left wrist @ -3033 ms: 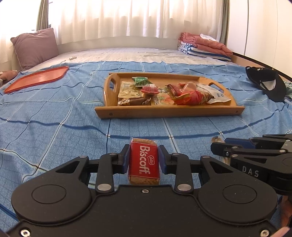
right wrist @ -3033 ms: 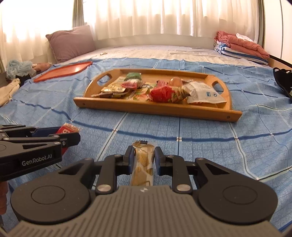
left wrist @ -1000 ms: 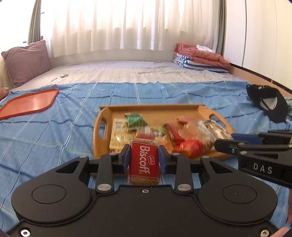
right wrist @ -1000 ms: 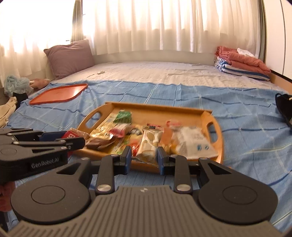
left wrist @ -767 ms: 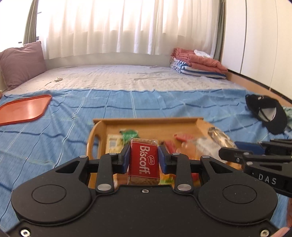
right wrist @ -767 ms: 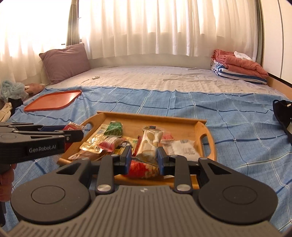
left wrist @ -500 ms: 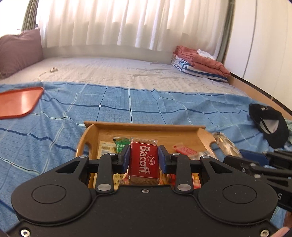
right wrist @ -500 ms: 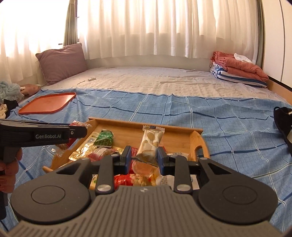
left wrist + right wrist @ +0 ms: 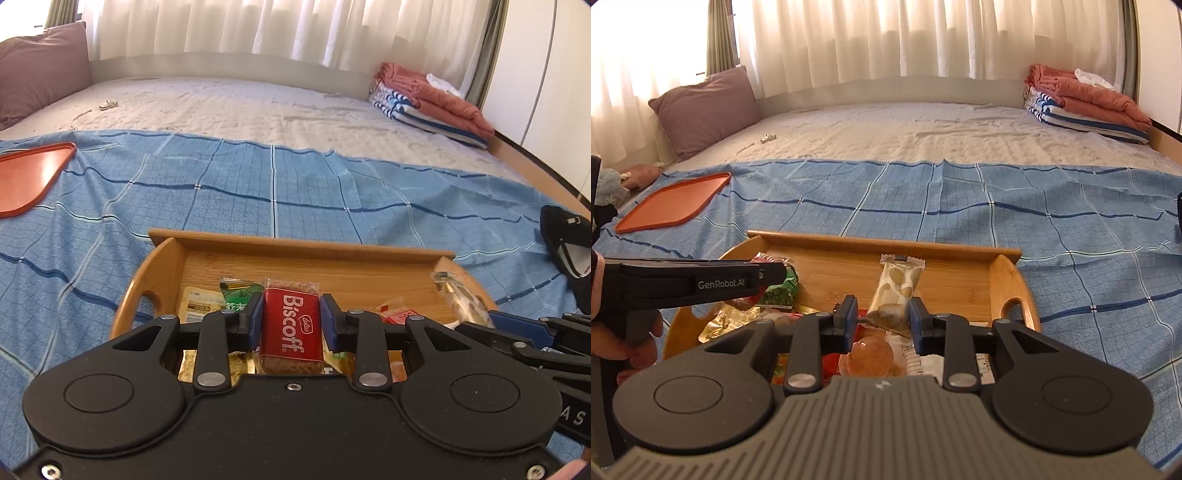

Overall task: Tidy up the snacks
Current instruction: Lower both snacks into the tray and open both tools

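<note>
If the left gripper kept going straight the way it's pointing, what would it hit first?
Probably the snacks in the wooden tray. The left gripper, shut on a Biscoff biscuit, points down over the green packet and its neighbours. Depth is unclear, so it might reach the tray's bare floor instead.

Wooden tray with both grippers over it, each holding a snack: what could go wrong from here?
1. The wooden tray is already crowded near its front; the Biscoff biscuit in the left gripper may land on other packets and slide.
2. The right gripper pinches the nut packet only at its lower end, so it could swing or slip.
3. Both grippers sit close together and could bump.
</note>
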Motion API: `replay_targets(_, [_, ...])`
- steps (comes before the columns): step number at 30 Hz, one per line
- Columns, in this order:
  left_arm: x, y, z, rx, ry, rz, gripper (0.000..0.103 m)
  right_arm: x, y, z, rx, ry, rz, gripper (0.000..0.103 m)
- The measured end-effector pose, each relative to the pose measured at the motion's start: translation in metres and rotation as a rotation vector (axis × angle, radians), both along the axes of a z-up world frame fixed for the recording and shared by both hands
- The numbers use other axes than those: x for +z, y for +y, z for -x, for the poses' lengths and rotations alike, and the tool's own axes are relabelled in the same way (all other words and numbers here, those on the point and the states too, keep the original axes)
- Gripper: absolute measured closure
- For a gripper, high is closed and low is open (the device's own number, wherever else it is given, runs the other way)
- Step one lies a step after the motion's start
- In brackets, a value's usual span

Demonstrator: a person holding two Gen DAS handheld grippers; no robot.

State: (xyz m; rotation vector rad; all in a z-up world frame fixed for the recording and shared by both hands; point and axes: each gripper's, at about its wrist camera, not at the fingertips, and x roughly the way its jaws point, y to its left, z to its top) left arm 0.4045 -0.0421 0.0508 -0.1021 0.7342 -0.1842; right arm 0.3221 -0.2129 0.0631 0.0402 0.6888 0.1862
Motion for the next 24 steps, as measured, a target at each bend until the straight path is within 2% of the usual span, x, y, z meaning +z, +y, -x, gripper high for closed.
replay_targets(9, [-0.016, -0.011, -0.026, -0.005, 0.019, -0.025, 0.072, -0.022, 0.018, -0.029, 0.044, 0.054, 0.042, 0.069])
replay_targets(24, [-0.029, -0.018, -0.04, -0.004, 0.037, -0.049, 0.072, -0.041, 0.019, -0.041, 0.045, 0.087, 0.026, 0.069])
